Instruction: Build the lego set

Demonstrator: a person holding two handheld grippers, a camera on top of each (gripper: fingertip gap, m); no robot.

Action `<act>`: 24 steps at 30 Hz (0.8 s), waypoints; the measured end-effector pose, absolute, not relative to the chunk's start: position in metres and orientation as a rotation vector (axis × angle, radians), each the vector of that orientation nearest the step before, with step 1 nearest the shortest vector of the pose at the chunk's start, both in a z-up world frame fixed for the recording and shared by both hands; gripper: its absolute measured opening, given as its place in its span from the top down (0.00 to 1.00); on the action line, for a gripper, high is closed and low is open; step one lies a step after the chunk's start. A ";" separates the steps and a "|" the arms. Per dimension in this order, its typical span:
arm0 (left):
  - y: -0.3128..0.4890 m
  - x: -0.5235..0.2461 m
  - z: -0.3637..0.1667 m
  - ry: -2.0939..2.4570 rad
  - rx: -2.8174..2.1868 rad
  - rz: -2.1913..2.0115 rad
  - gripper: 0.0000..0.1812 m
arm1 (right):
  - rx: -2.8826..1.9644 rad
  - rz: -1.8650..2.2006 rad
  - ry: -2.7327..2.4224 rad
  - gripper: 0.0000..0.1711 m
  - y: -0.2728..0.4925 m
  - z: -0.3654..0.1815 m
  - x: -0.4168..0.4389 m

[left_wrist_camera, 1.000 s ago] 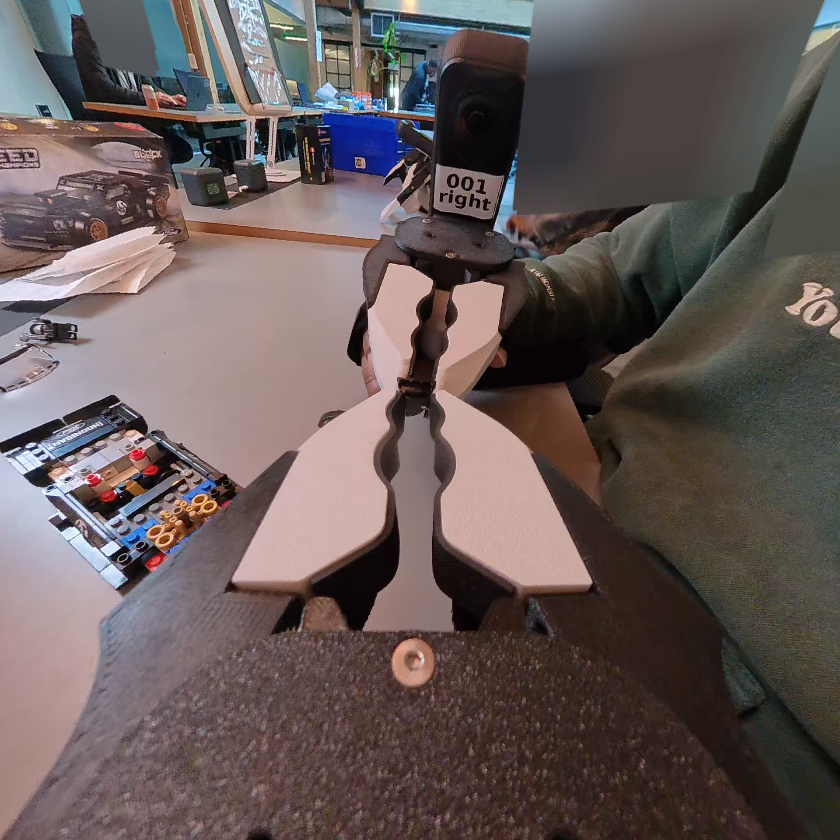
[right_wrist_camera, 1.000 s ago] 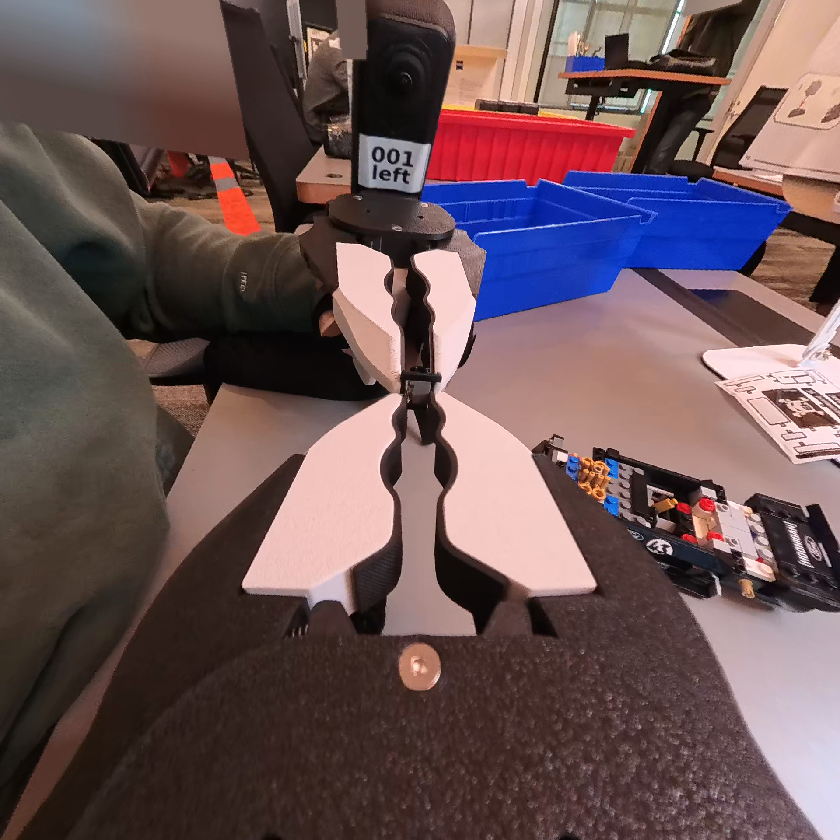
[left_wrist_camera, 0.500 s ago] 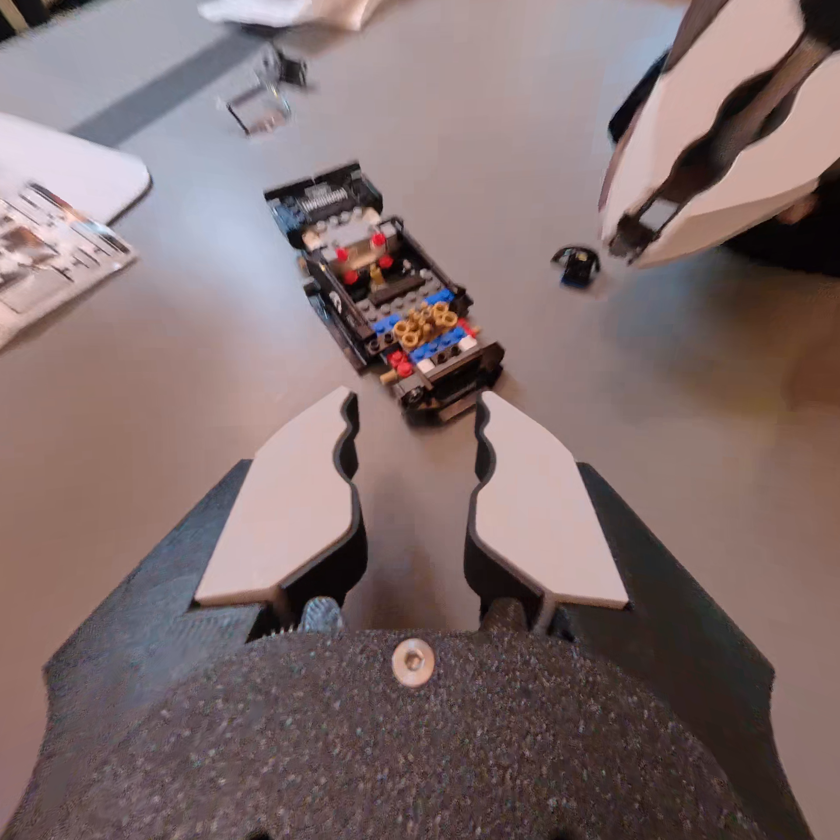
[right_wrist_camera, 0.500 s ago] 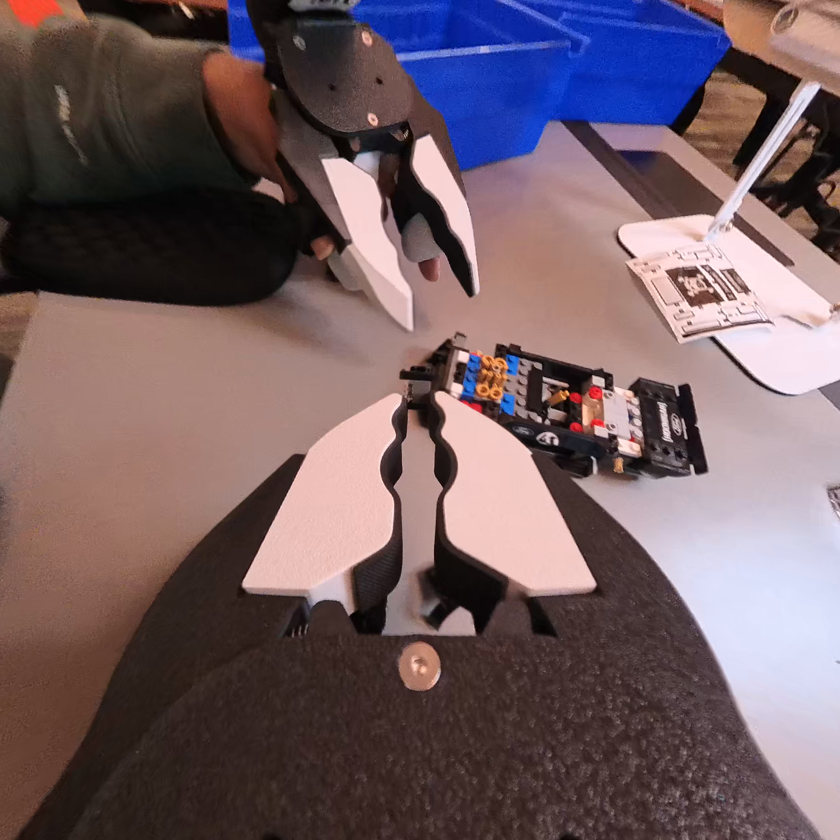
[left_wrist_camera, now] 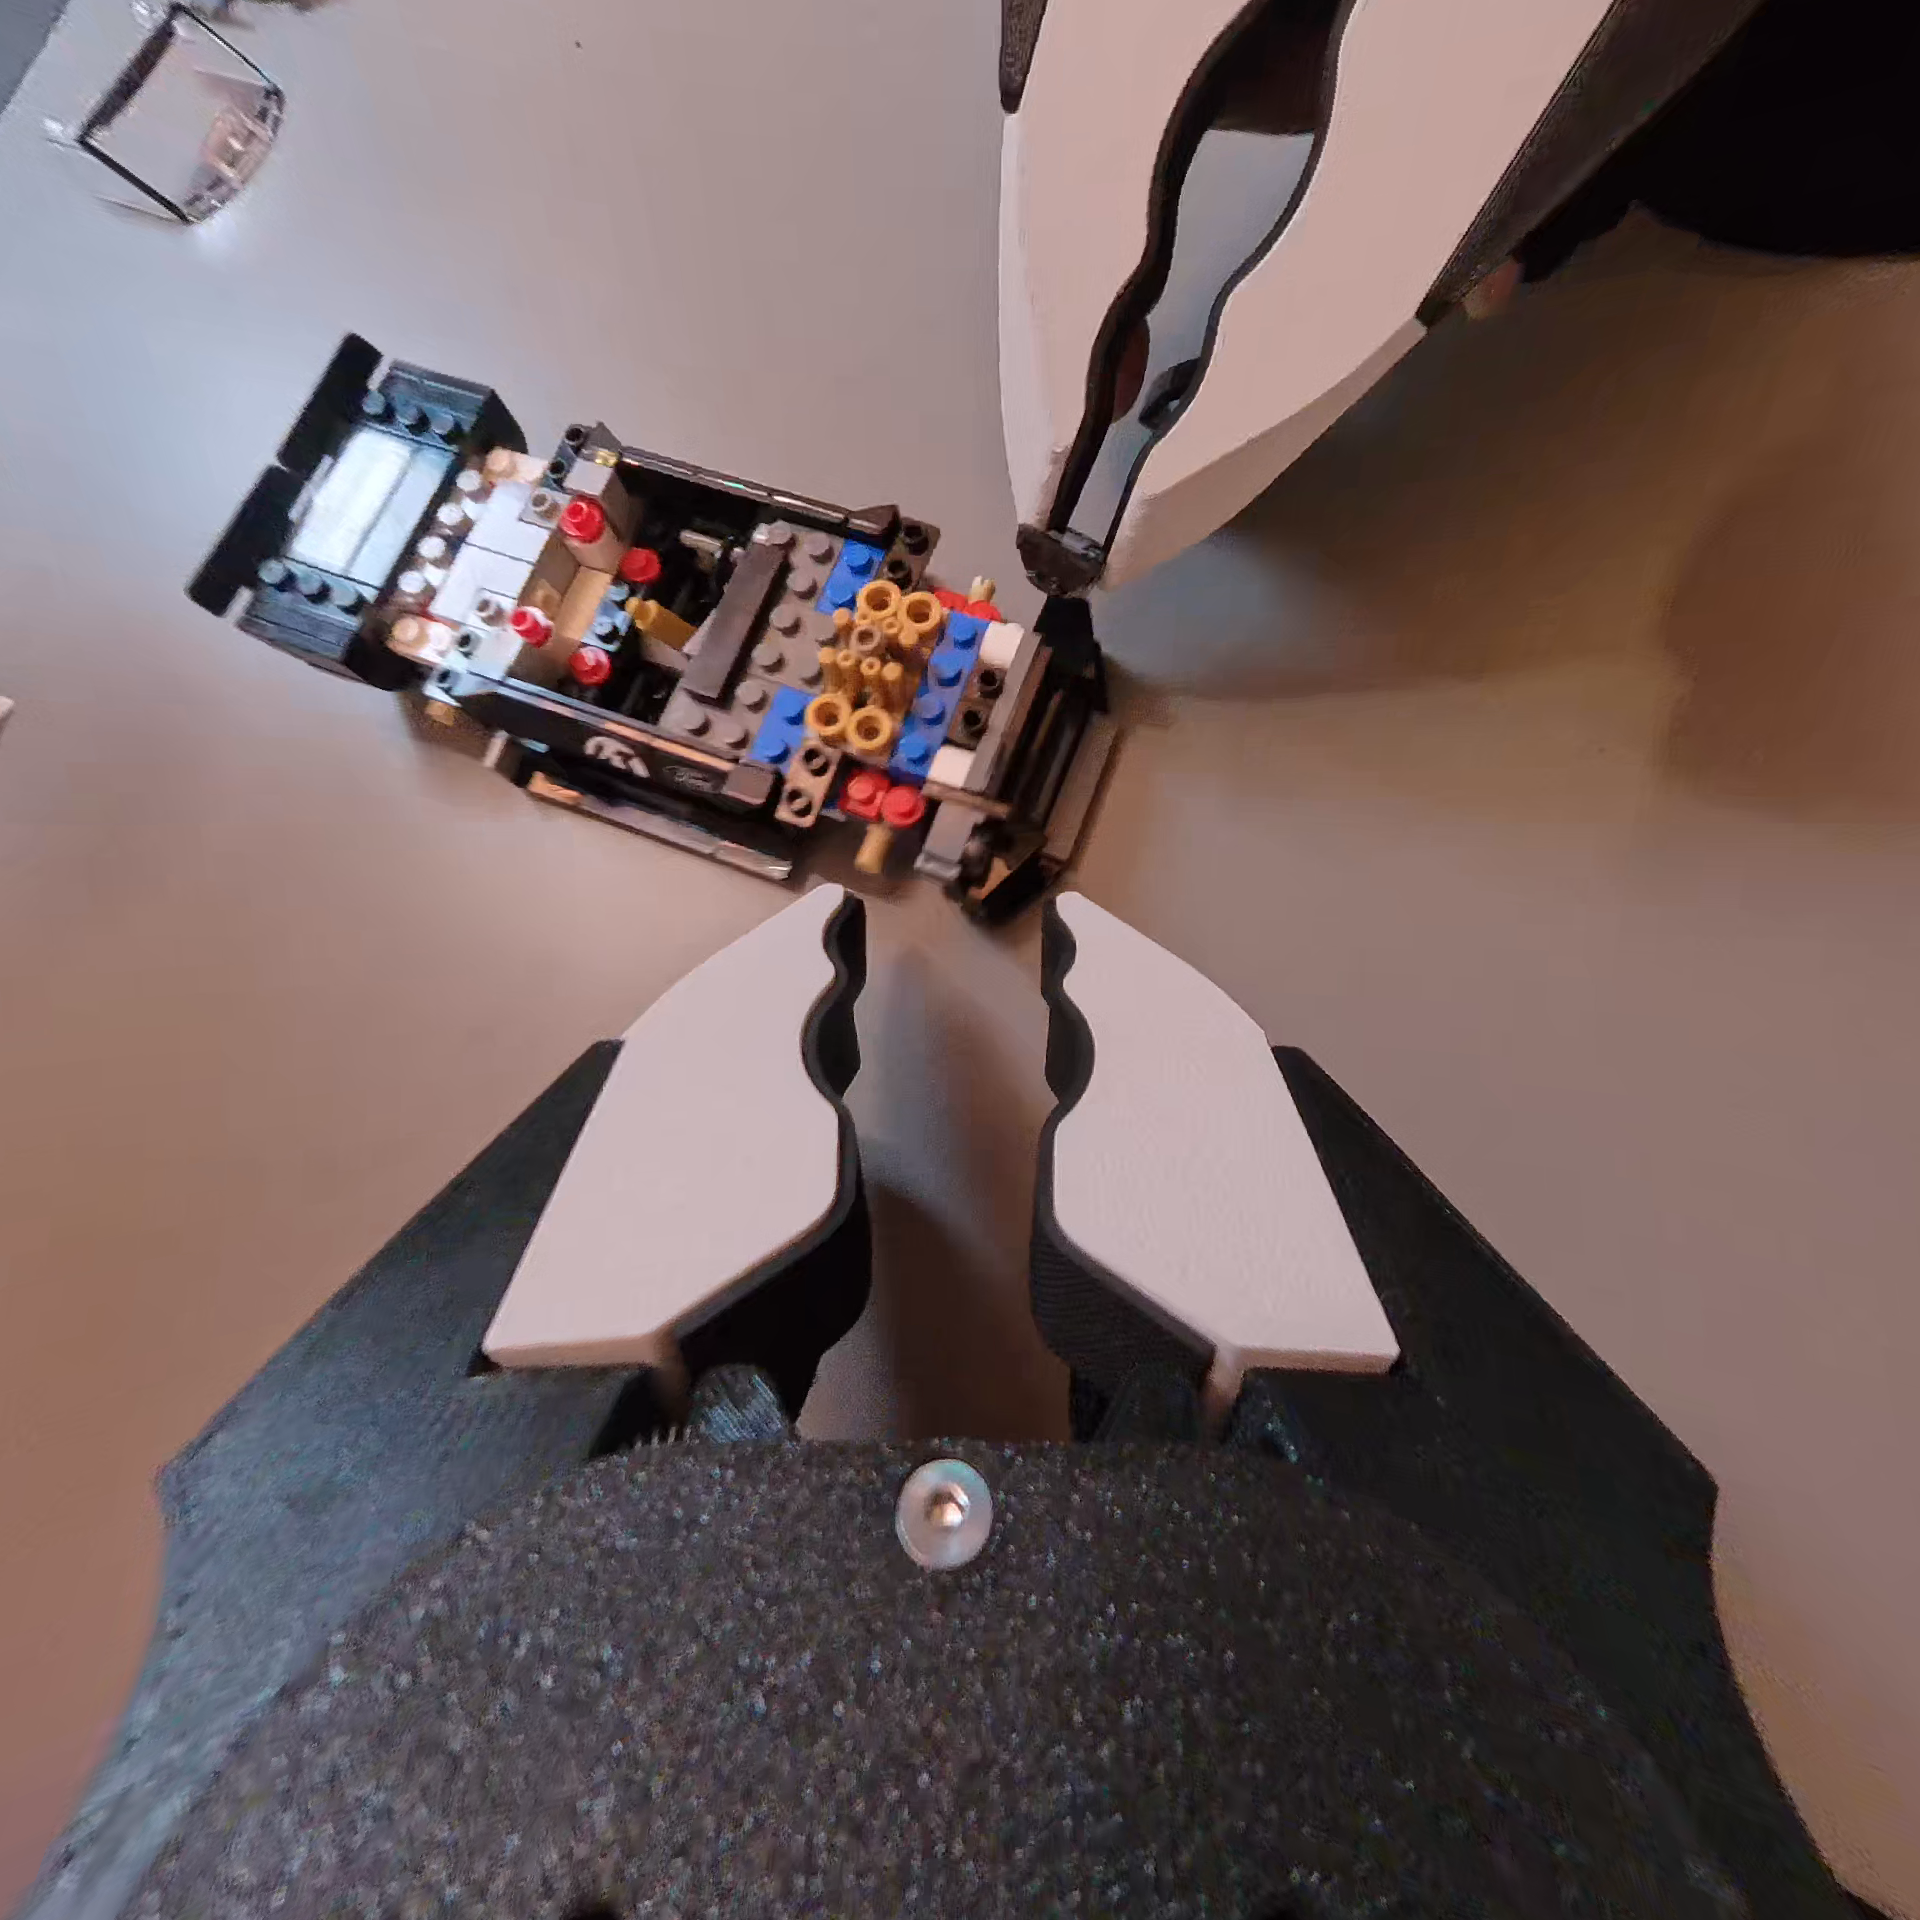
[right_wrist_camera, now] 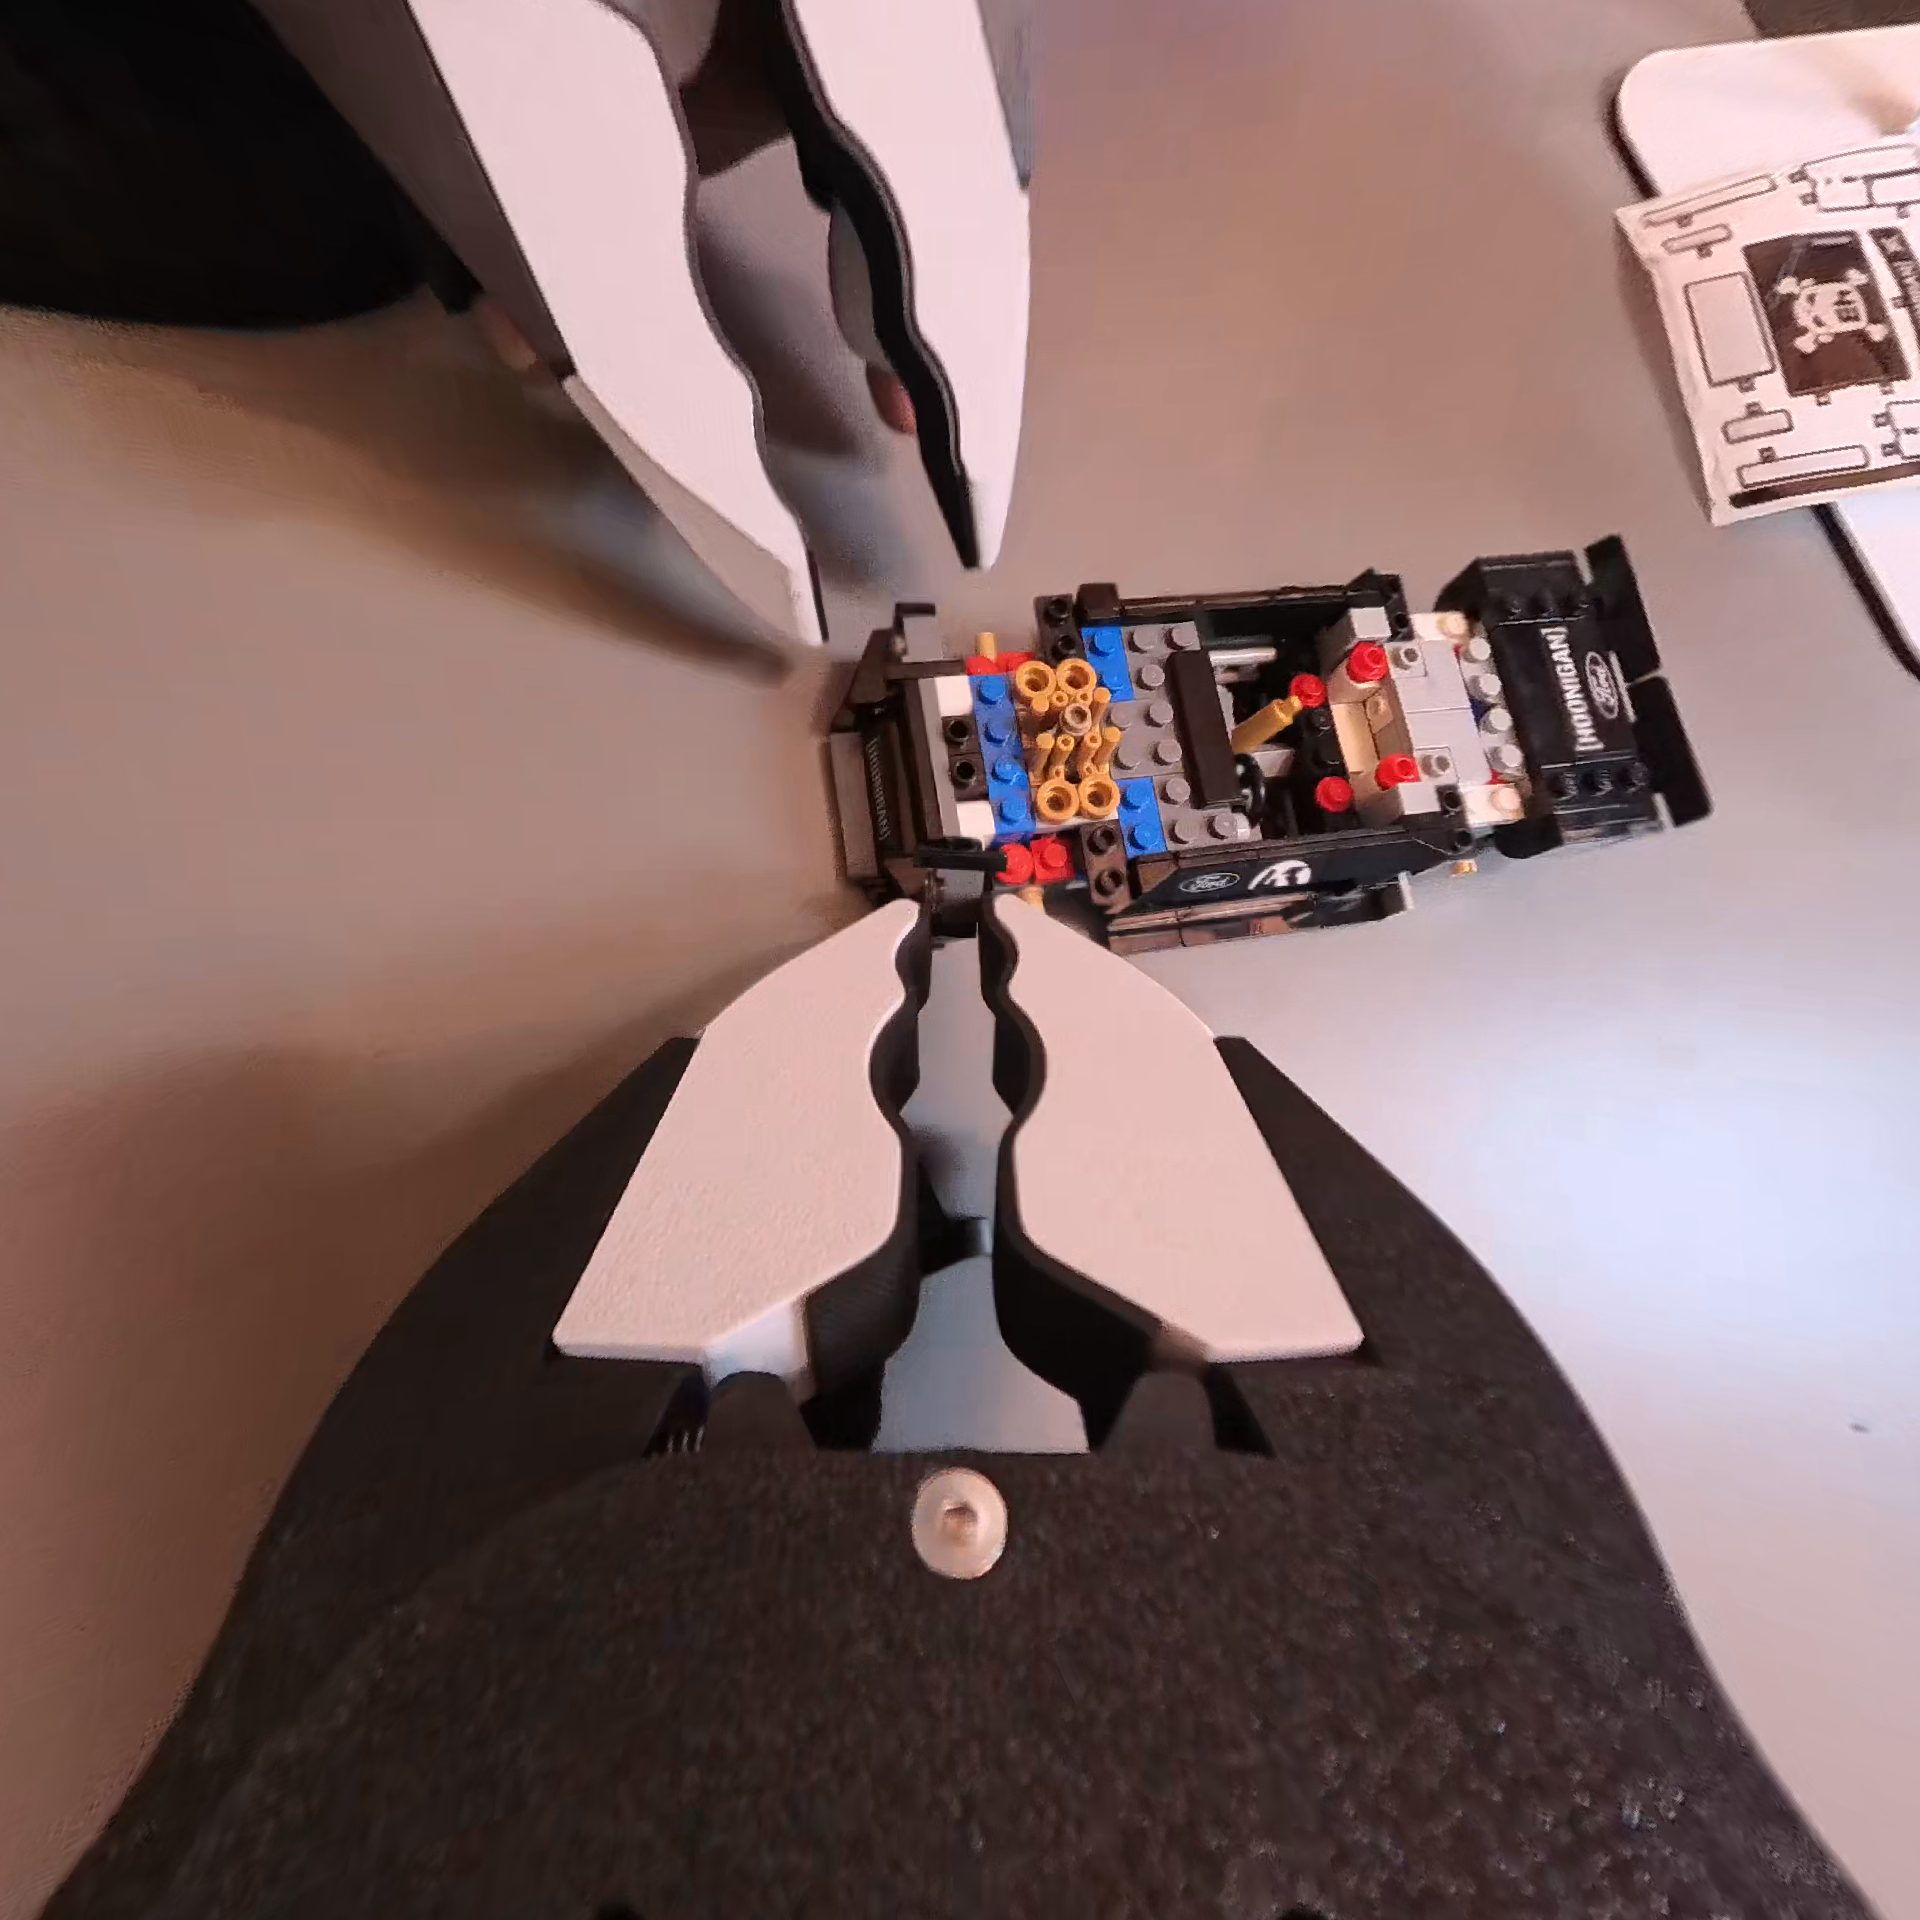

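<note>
Here, left gripper (left_wrist_camera: pixel 948 914) spread wide, nothing between fingers, just short of lego car's (left_wrist_camera: pixel 665 644) front corner on table (left_wrist_camera: pixel 1455 831); right gripper (right_wrist_camera: pixel 954 914) clenched on small black piece (left_wrist_camera: pixel 1058 549), tips touching same front end.

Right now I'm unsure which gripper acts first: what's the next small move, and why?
Probably close the open left gripper on the lego car, at its near end, to steady it: it lies unheld on the table, and the right gripper holds a small black piece beside that end.
</note>
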State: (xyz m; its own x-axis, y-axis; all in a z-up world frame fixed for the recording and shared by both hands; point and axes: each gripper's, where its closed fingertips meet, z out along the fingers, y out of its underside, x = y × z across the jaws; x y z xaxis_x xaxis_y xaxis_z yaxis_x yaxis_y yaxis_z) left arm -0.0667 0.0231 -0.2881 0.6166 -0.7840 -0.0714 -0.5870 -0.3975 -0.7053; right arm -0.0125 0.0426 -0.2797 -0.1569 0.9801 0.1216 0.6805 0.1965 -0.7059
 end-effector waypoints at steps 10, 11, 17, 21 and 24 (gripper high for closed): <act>0.028 -0.067 -0.287 1.035 -2.076 -0.421 0.88 | -1.540 0.579 -2.141 0.95 0.051 -0.287 -0.008; 0.028 -0.065 -0.287 1.050 -2.065 -0.403 0.89 | -1.540 0.577 -2.157 0.95 0.051 -0.287 -0.008; 0.026 -0.059 -0.286 1.054 -2.039 -0.433 0.92 | -1.545 0.512 -2.249 0.95 0.051 -0.287 -0.008; 0.025 -0.057 -0.286 1.054 -2.030 -0.438 0.90 | -1.544 0.408 -2.344 0.95 0.051 -0.287 -0.006; 0.025 -0.054 -0.288 1.056 -2.032 -0.446 0.90 | -1.536 0.319 -2.421 0.95 0.051 -0.288 -0.006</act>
